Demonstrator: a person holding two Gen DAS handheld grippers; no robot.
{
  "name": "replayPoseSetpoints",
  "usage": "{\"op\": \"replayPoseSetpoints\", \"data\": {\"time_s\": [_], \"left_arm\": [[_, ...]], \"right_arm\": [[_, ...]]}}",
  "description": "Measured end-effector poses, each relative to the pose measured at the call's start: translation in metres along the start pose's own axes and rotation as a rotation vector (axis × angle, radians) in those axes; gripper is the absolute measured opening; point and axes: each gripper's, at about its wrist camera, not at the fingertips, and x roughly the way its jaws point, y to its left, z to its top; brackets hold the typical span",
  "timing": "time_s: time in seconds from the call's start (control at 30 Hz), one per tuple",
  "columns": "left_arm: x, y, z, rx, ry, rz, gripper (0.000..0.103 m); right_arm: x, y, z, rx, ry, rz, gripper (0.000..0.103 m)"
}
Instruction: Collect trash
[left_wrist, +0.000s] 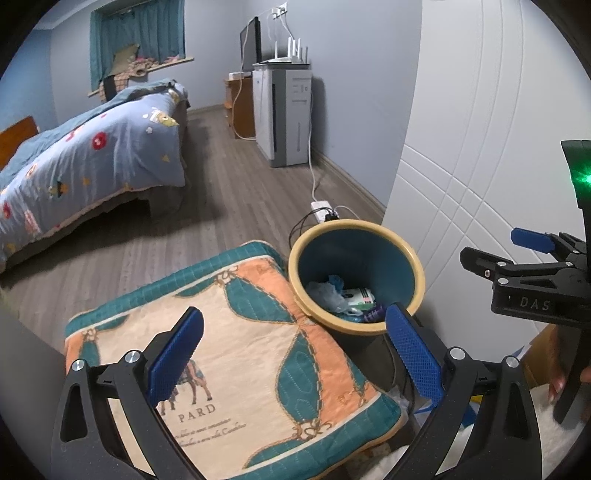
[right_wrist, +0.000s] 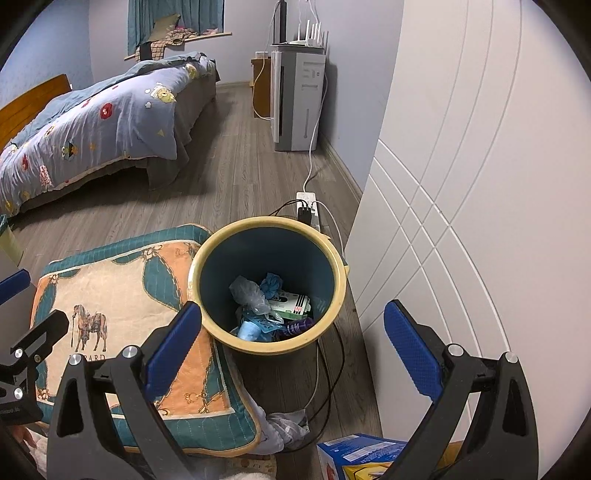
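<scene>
While both claws hang spread wide and empty, the trash bin (right_wrist: 268, 284) stands on the wooden floor (right_wrist: 236, 173) between a patterned cushion (right_wrist: 122, 295) and a white panelled door (right_wrist: 480, 206).

The left claw (left_wrist: 295, 354) hovers above the cushion's edge, the right claw (right_wrist: 291, 350) over the bin's near rim. In the bin lie a crumpled clear bag (right_wrist: 249, 293), a green-and-white carton (right_wrist: 291, 303) and blue scraps. A power strip (right_wrist: 308, 208) lies just behind the bin.

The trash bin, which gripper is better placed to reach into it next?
Right. The right gripper is open and looks almost straight down into the trash bin; the left gripper, also open, sits mostly over the cushion.
</scene>
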Motion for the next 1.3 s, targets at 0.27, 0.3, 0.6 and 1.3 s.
{"op": "replayPoseSetpoints", "data": {"time_s": [0.27, 0.3, 0.6, 1.3], "left_arm": [[-0.001, 0.0001, -0.0001, 0.008, 0.001, 0.006, 0.098], [-0.0012, 0.0001, -0.0001, 0.01, 0.001, 0.008, 0.098], [-0.001, -0.0002, -0.0002, 0.012, 0.002, 0.008, 0.098], [-0.0006, -0.0003, -0.0002, 0.016, 0.002, 0.007, 0.098]], "right_arm": [[-0.0001, 0.0007, -0.0008, 0.004, 0.0, 0.0, 0.097], [0.0002, 0.0006, -0.0008, 0.005, 0.001, 0.0, 0.097], [0.0012, -0.0007, -0.0013, 0.01, 0.006, 0.0, 0.097], [0.0016, -0.0001, -0.0026, 0.012, 0.01, -0.003, 0.097]]}}
